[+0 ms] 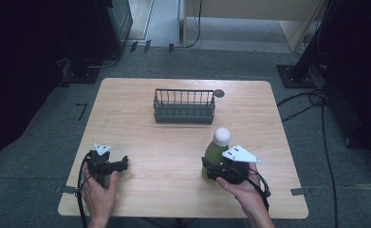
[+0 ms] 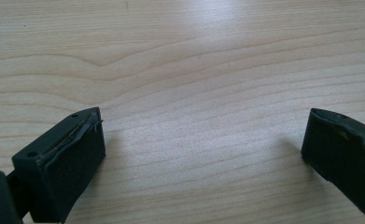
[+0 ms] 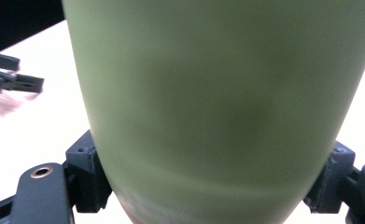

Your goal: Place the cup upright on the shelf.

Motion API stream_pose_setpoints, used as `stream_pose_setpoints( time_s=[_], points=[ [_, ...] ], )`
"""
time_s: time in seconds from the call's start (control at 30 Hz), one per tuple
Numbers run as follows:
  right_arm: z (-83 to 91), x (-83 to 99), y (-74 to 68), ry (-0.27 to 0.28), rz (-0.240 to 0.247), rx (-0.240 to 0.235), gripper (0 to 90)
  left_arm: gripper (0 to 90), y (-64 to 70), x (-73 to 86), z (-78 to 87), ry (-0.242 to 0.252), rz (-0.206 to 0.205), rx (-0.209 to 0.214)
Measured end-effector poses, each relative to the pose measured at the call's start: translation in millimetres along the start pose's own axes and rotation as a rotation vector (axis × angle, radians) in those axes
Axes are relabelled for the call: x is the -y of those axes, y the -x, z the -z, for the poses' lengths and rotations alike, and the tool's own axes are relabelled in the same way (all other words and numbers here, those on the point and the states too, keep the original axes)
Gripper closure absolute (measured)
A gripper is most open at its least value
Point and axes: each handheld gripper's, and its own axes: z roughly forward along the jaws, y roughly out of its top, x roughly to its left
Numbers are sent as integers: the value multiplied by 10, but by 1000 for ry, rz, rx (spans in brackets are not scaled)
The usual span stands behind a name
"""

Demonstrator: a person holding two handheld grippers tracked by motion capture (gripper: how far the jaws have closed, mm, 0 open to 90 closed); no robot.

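While the right hand-held gripper [image 1: 213,167] has its jaws set against both sides of the green bottle [image 1: 214,153], the grip sits low on the body, close to the base. The bottle stands upright on the desk [image 1: 140,137], toward the front right corner, its white round cap [image 1: 222,136] well above the point of hold. In the right gripper view the green wall [image 3: 217,102] runs between both black jaws, which press its flanks; the hold looks closed on it, though how firm it is cannot be told.

Risks noted:

1. Tipping. With the hold so low and the mass of the bottle above it, any quick lift or swing is likely to pivot the bottle in the jaws and lean the cap outward.
2. Slipping. The bottle wall appears smooth and widens upward, so a light squeeze could let it slide down once raised.
3. Collision at the wire basket [image 1: 184,106]. The basket stands near the middle of the far edge of the desk, well apart from the bottle. If it is the destination, a low carry could strike its near rim and shove or upset it.

The left hand-held gripper [image 1: 119,164] rests near the front left corner, jaws wide apart over bare wood and holding nothing. It lies well clear of the bottle and offers no support should it topple.
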Motion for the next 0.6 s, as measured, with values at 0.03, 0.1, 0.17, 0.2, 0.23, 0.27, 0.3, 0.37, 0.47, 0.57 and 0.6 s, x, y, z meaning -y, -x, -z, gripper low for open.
stream_pose_setpoints(
  time_s=[0.03, 0.1, 0.17, 0.2, 0.23, 0.27, 0.3, 0.37, 0.47, 0.57, 0.6],
  points=[
    [-3, -11, -1, -1, 7, 10, 202, 0, 0, 0, 0, 0, 0, 0],
    [-5, -39, 7, 2, 16, 17, 203, 0, 0, 0, 0, 0, 0, 0],
    [-4, -73, 19, 6, 10, 6, 203, 0, 0, 0, 1, -1, 0, 0],
    [-7, -88, 23, 8, 6, 3, 203, 0, 0, 0, 1, -1, 0, 0],
    [-14, -114, 30, 10, 5, -1, 203, 0, 0, -1, 1, -1, 0, 0],
    [-21, -135, 32, 10, 4, -2, 203, 0, 0, -1, 1, -1, 0, 0],
    [-31, -157, 36, 11, 11, 2, 203, 0, 0, 0, 1, -1, 0, 0],
    [-56, -198, 39, 10, 17, 6, 203, 0, 0, -1, 1, -1, 0, 0],
    [-105, -257, 49, 6, 18, -1, 203, 0, 0, 0, 1, -1, 1, 0],
    [-153, -313, 59, 5, 12, -2, 203, 0, 0, 0, 0, 0, 1, 0],
    [-153, -313, 59, 5, 12, -2, 203, 0, 0, 0, 0, 0, 1, 0]
  ],
)
